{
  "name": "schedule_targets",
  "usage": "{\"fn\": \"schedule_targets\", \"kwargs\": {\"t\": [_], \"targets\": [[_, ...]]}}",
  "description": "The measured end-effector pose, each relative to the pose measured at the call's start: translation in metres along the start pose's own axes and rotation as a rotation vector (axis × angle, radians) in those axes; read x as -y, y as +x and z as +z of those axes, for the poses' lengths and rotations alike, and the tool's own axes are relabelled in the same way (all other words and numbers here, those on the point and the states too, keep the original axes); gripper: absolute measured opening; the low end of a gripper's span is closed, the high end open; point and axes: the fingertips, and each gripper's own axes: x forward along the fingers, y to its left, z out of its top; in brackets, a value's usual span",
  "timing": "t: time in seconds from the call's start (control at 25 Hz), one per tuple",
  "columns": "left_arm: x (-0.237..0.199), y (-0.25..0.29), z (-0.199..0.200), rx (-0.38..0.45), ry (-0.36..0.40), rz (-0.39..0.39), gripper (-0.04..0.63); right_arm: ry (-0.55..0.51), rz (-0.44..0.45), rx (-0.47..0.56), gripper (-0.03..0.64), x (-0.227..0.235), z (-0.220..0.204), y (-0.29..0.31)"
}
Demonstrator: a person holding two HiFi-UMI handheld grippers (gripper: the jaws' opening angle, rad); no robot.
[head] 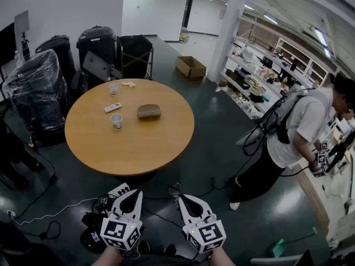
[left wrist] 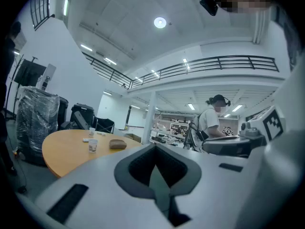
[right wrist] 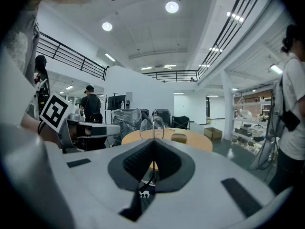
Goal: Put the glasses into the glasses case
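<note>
The brown glasses case [head: 148, 111] lies shut near the middle of the round wooden table [head: 133, 148], far ahead of both grippers. It also shows as a small brown lump in the left gripper view [left wrist: 117, 144] and the right gripper view [right wrist: 179, 138]. My right gripper [head: 182, 197] is shut on the glasses [right wrist: 152, 127], whose clear lenses stick up past the jaw tips [right wrist: 153, 142]. The left gripper [head: 133, 192] is shut with nothing in it [left wrist: 153, 149]. Both are held low over the floor, short of the table's near edge.
Two paper cups [head: 116, 121] [head: 113, 88] and a white remote [head: 112, 107] share the table. Cables [head: 66, 209] lie on the floor by my feet. A person [head: 294, 132] stands at the right by shelves. Suitcases and a wrapped stack [head: 33, 93] stand behind the table on the left.
</note>
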Motion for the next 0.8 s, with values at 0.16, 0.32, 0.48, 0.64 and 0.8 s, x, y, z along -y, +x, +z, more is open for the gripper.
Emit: {"fn": "schedule_targets", "kwargs": {"t": [0.16,0.32,0.48,0.64,0.8], "targets": [[-0.003,0.001,-0.003,-0.008,-0.004,-0.009,0.005,-0.001,-0.004,-0.012,-0.009,-0.001,-0.004,0.001],[-0.005,0.005,-0.006,-0.013,-0.013,-0.011,0.006,0.01,-0.024,-0.016,-0.009,0.004,-0.007,-0.002],[0.0,0.008,-0.007,-0.007,-0.012,-0.02,0.006,0.015,-0.035,-0.017,-0.009,0.011,-0.01,-0.004],[0.003,0.01,-0.01,-0.016,-0.01,-0.027,0.006,0.015,-0.034,-0.015,-0.009,0.011,-0.01,-0.003],[0.005,0.011,-0.009,-0.02,-0.005,-0.028,0.006,0.022,-0.034,-0.016,-0.009,0.013,-0.011,-0.004]]}}
